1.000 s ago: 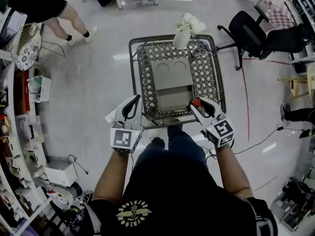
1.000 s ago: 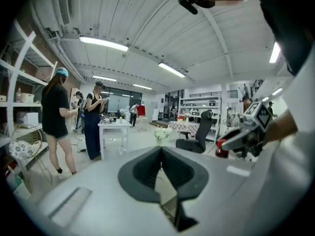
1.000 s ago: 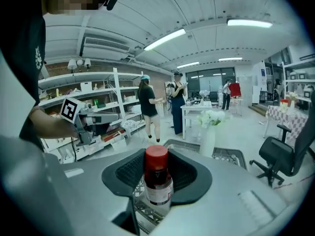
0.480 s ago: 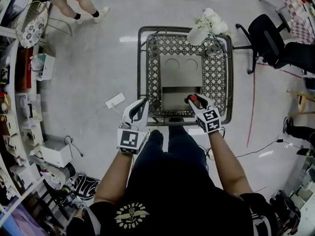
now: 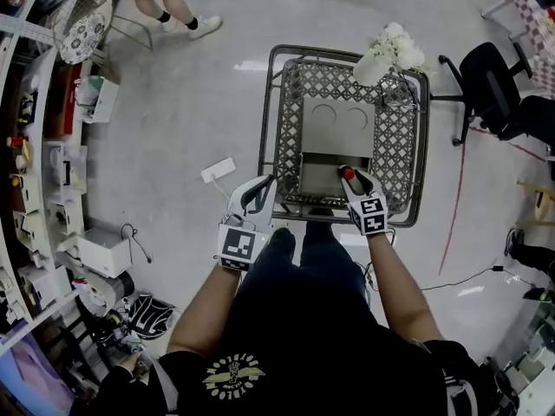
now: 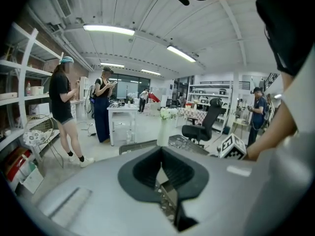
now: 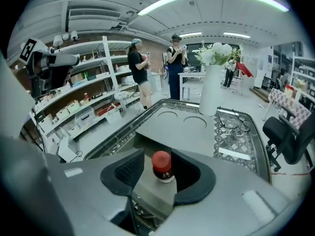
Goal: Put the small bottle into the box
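The right gripper (image 5: 355, 180) is opening its jaws around the small red-capped bottle (image 7: 162, 167), which stands upright in the near part of the grey box (image 5: 338, 137) on the mesh table (image 5: 290, 120). The left gripper (image 5: 258, 189) is closed and empty.

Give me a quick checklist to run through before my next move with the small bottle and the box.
1. Bottle sits between the right gripper fingers, which are opening: ok.
2. Bottle is over the box: ok.
3. Bottle rests on the box floor: cannot tell.
4. Left gripper is shut, empty and off the box: ok.
5. Vase of flowers stands well away from both grippers: ok.
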The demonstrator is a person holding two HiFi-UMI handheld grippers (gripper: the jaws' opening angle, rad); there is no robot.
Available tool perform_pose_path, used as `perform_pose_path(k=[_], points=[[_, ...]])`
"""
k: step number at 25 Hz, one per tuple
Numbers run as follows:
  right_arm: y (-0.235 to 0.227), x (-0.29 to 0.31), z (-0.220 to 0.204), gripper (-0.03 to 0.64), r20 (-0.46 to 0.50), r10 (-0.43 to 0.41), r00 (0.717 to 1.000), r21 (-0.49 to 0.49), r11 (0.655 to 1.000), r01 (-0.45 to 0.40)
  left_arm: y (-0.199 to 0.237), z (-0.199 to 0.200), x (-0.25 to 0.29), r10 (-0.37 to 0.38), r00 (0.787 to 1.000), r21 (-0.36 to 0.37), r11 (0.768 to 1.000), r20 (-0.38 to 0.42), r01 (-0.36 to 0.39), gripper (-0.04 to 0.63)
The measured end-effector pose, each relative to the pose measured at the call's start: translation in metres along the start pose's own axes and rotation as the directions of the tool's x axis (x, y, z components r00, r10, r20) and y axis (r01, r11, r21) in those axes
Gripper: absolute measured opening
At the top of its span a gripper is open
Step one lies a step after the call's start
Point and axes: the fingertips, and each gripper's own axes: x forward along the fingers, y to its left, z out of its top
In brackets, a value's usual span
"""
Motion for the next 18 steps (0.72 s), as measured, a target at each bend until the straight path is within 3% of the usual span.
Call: perform_pose_path(k=[4, 8, 11, 12, 14, 18], points=[[0.005, -0.018, 0.013, 0.204, 0.038, -0.006, 0.999, 0.027, 1.0, 0.005, 0.001, 0.028, -0.014, -0.017, 0.997, -0.015, 1.0, 0.071, 0.019, 0.0], [0.008, -0.09, 0.074, 0.207, 0.215, -0.039, 0.976, 0.065, 0.998, 0.026, 0.007, 0.062, -0.04, -0.011, 0.993, -0.003, 1.0, 0.121, 0.011, 0.0], [0.012, -0.183, 0.136, 0.202, 0.385, -0.084, 0.919, 0.071, 0.996, 0.061, 0.005, 0.11, -0.064, -0.016, 0.981, 0.016, 1.0, 0.193, 0.013, 0.0], [0.015, -0.216, 0.155, 0.162, 0.438, -0.106, 0.893, 0.063, 0.994, 0.087, 0.002, 0.128, -0.074, -0.025, 0.974, 0.029, 0.999, 0.225, 0.019, 0.0], [0.026, -0.276, 0.188, 0.013, 0.532, -0.139, 0.835, 0.034, 0.989, 0.143, -0.005, 0.157, -0.092, -0.041, 0.961, 0.052, 0.998, 0.275, 0.028, 0.0], [0.053, -0.351, 0.215, 0.006, 0.637, -0.186, 0.748, -0.004, 0.97, 0.245, -0.025, 0.184, -0.123, -0.079, 0.943, 0.044, 0.997, 0.324, 0.068, 0.0]])
